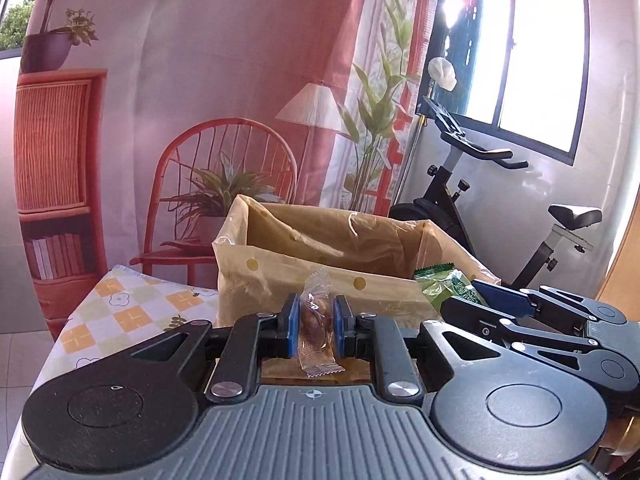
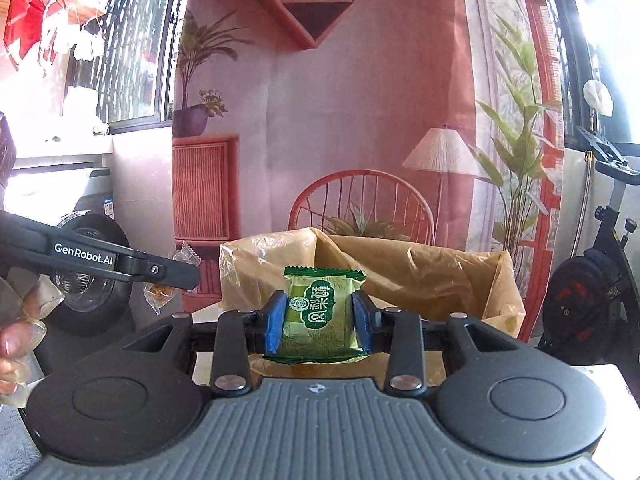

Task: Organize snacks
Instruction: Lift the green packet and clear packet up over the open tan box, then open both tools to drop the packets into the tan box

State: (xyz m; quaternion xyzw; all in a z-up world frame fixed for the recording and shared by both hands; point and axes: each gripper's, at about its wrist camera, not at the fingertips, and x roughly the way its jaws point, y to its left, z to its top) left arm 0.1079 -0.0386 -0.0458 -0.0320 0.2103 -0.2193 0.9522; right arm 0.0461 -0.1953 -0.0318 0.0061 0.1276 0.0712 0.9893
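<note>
My left gripper [image 1: 316, 326] is shut on a clear-wrapped brown snack [image 1: 316, 320], held upright just in front of a box lined with a tan dotted bag [image 1: 320, 264]. My right gripper [image 2: 319, 318] is shut on a green snack packet [image 2: 319, 312], raised before the same lined box [image 2: 400, 272]. In the left wrist view the right gripper [image 1: 500, 300] shows at the right with the green packet [image 1: 444, 286] at the box's near right corner. From the right wrist camera the left gripper [image 2: 176, 274] appears at the left with the clear snack [image 2: 160, 292] in it.
A checked tablecloth [image 1: 120, 312] covers the table under the box. Behind hangs a printed backdrop [image 2: 360, 120] with a chair and plants. An exercise bike [image 1: 480, 200] stands at the right by a window. A gloved hand [image 2: 16, 336] shows at the left edge.
</note>
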